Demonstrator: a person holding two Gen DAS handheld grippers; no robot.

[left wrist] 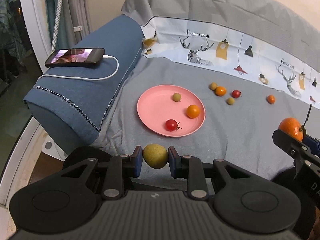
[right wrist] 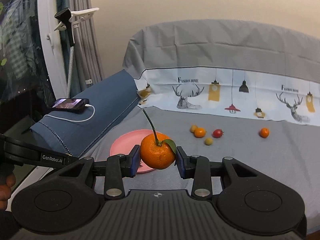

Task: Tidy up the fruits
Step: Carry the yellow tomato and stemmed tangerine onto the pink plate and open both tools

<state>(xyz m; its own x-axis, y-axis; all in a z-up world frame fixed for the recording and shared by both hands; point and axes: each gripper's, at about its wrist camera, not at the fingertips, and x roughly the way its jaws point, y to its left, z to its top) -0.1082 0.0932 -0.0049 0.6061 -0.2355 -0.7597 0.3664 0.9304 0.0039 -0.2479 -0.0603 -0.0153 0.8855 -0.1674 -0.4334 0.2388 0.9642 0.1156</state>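
Observation:
My left gripper is shut on a yellow-green fruit, just in front of the pink plate. The plate holds a small green fruit, an orange tomato and a red tomato. My right gripper is shut on a mandarin with stem and leaf, held above the bed, right of the plate; it also shows in the left wrist view. Several small fruits lie loose on the grey sheet: green, orange, red, green, orange.
A blue pillow lies left of the plate with a phone and white charging cable on it. A printed quilt is folded along the back. A phone-holder arm and curtains stand at the left.

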